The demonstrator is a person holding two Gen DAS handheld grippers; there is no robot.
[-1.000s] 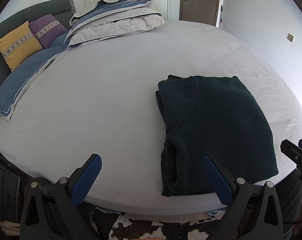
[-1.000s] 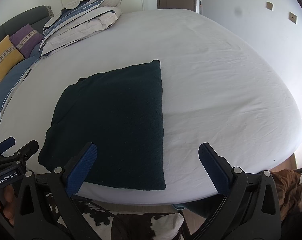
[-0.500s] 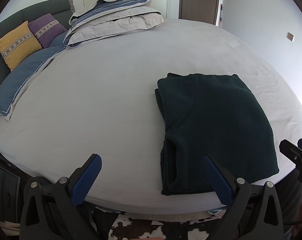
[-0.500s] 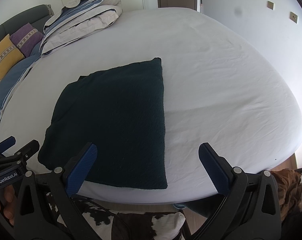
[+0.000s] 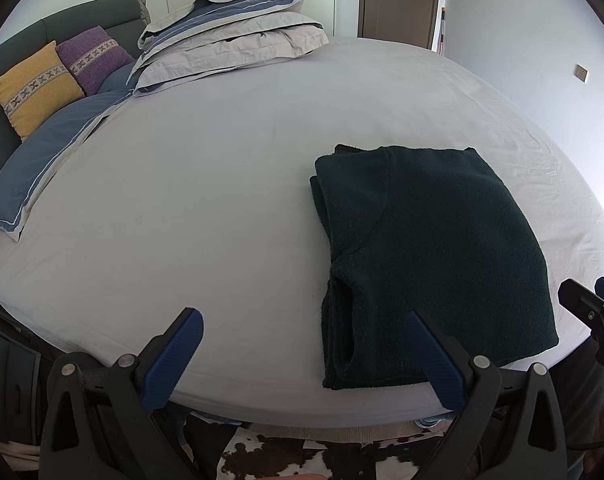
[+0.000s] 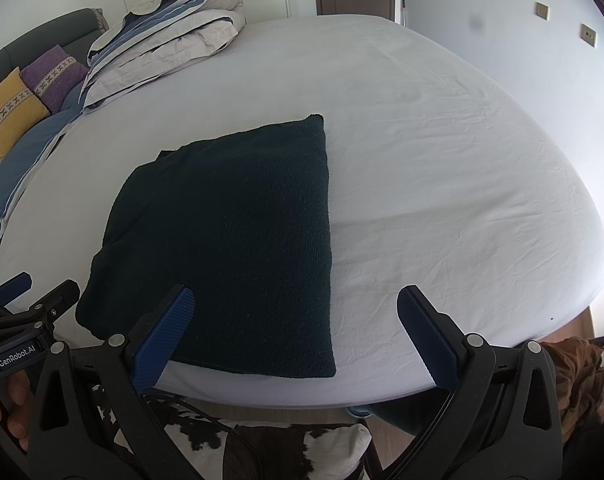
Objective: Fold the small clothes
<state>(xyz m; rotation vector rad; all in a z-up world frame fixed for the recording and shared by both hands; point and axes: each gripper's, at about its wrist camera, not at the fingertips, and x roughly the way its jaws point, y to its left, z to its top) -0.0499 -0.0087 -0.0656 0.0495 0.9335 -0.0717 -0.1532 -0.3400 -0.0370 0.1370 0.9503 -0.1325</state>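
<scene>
Dark green garment [image 6: 222, 236]: folded to a rectangle, flat on bed [image 6: 442, 168], at near edge toward its right-hand part; long axis running from near edge toward far edge. Left gripper [image 5: 302, 354]: jaws spread wide, empty, garment ahead and to its right. Right gripper [image 6: 294, 332]: jaws spread wide, empty, garment ahead and slightly left; judged the nearer.

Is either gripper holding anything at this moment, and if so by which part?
Nothing is held. The left gripper and right gripper both have open jaws, short of the folded dark green knitted garment lying flat on the white bed sheet.
</scene>
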